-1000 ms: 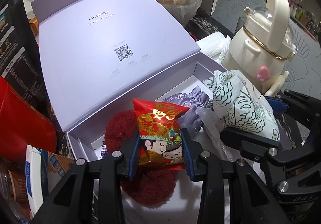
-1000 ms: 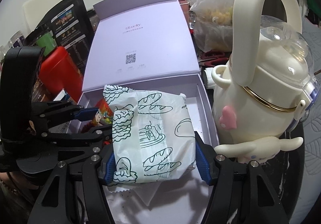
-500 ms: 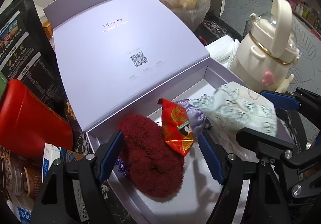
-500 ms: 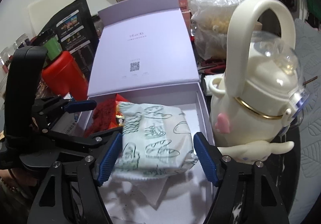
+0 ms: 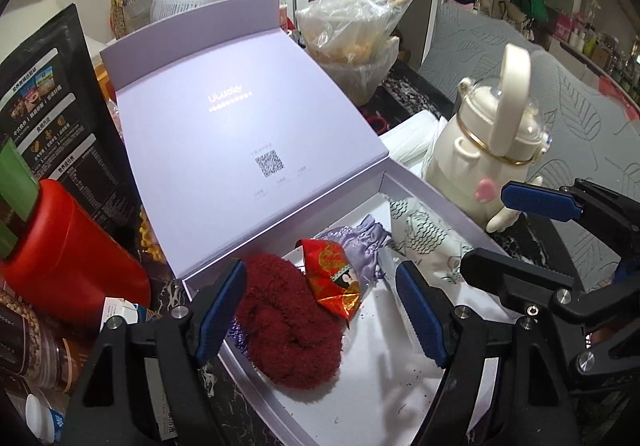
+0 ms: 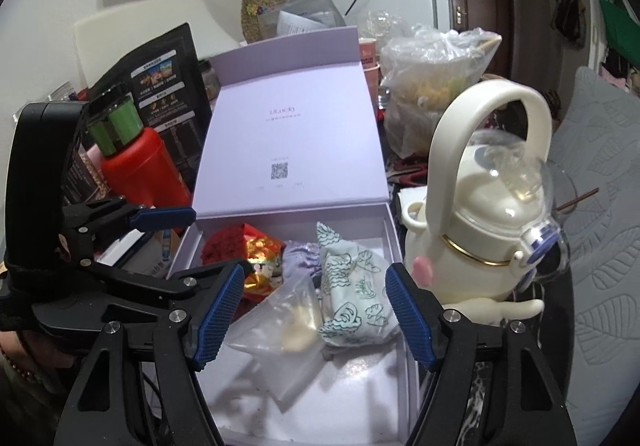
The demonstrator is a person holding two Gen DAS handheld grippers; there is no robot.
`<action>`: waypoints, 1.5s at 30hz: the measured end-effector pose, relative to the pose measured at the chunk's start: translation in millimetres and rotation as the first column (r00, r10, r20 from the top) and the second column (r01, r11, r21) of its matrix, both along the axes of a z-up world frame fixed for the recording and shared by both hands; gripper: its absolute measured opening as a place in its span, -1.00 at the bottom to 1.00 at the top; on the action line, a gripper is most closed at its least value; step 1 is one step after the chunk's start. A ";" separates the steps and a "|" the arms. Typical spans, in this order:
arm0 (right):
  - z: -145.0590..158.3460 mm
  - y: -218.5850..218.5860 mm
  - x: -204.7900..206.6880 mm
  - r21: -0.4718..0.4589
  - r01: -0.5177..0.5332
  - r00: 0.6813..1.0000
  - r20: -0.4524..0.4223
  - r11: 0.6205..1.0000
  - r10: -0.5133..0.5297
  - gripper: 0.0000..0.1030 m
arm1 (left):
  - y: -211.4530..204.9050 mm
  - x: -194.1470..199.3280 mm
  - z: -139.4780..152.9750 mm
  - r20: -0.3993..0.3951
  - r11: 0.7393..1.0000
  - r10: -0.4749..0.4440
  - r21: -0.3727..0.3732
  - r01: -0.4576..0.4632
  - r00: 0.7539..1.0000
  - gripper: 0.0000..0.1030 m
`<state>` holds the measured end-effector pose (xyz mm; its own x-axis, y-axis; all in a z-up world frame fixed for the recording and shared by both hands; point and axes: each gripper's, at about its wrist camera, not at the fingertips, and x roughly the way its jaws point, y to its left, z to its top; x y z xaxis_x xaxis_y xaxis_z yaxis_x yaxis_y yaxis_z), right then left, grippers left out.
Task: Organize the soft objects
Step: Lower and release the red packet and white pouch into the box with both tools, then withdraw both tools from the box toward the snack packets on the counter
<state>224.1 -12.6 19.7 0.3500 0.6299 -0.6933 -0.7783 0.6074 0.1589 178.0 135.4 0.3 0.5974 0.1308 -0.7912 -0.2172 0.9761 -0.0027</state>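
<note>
Presently both grippers hang above the open box with jaws spread, gripping nothing. Left gripper is over the red packet and red scrunchie at the left; right gripper is over the patterned pack at the right.

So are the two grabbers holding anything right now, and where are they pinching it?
No, nothing is held. The left gripper and the right gripper both stand open above the box; the red packet and the bread-print packet lie loose inside.
</note>
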 end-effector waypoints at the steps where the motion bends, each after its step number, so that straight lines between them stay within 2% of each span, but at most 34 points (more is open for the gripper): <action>1: 2.4 -0.5 -1.4 0.003 0.002 1.000 0.006 1.000 -0.002 0.44 | 0.0 -2.0 4.1 0.015 1.000 -0.002 -0.003 0.002 1.000 0.49; 7: 20.8 -5.9 -14.6 0.020 0.012 0.997 0.080 1.000 -0.014 0.43 | 0.1 -12.4 22.4 0.070 1.000 -0.001 0.010 0.000 0.998 0.49; 13: 37.2 -17.0 -24.7 0.053 0.038 0.993 0.113 0.998 -0.043 0.43 | -5.0 -29.3 45.7 0.125 0.999 0.007 0.038 -0.012 0.992 0.49; 24: 74.5 -44.7 -56.0 0.117 0.079 0.968 0.228 0.990 -0.105 0.45 | -28.0 -60.0 82.8 0.229 0.997 -0.055 0.066 0.041 0.972 0.49; 36: 81.7 -84.6 -89.0 0.110 0.149 0.956 0.240 0.983 -0.171 0.48 | -65.0 -89.8 89.5 0.281 0.991 -0.135 0.045 0.128 0.950 0.49; 45: 67.7 -128.1 -111.5 0.088 0.237 0.947 0.200 0.968 -0.250 0.52 | -104.4 -110.0 80.7 0.253 0.984 -0.176 0.032 0.173 0.951 0.49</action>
<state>112.6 -140.7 87.5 0.6300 0.5471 -0.5513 -0.6278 0.7765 0.0532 67.9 31.0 81.0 0.7927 0.0136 -0.6095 -0.0370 0.9990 -0.0259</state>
